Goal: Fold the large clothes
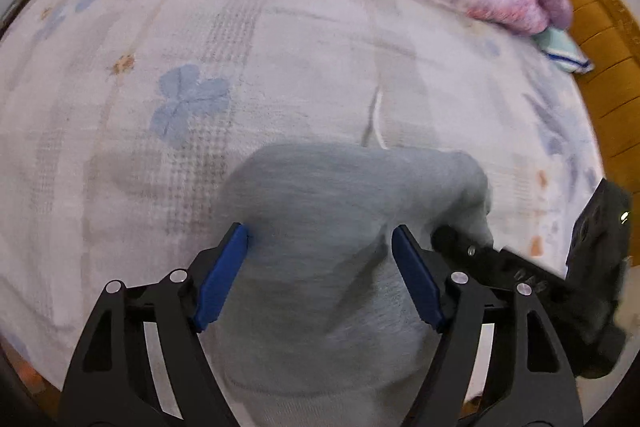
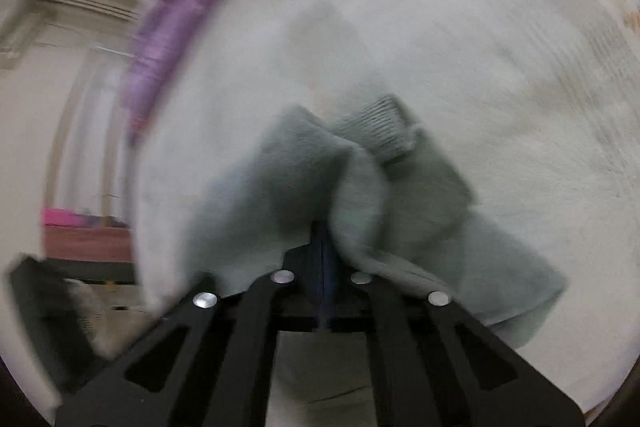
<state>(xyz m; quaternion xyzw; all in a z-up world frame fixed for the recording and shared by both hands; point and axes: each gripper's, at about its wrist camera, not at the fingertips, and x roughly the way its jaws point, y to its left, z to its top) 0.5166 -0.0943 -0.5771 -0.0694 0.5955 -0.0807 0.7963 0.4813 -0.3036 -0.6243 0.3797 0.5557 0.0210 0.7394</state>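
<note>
Right claw (image 2: 323, 247) is clamped on the grey-green garment (image 2: 288, 179) so I can carry its fold; left claw (image 1: 320, 267) straddles it unclenched above the bed (image 1: 280, 47).

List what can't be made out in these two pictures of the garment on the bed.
- Garment type: left wrist view, bunched, bottom edge crops it.
- Right gripper pads: right wrist view, garment folds cover them.
- Bed print: right wrist view, motion blur.
- Left gripper contact with the garment: unclear, blurred.

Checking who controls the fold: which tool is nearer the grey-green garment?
Right. The right tool is pinched shut on the garment; the left tool stands open around it.
</note>
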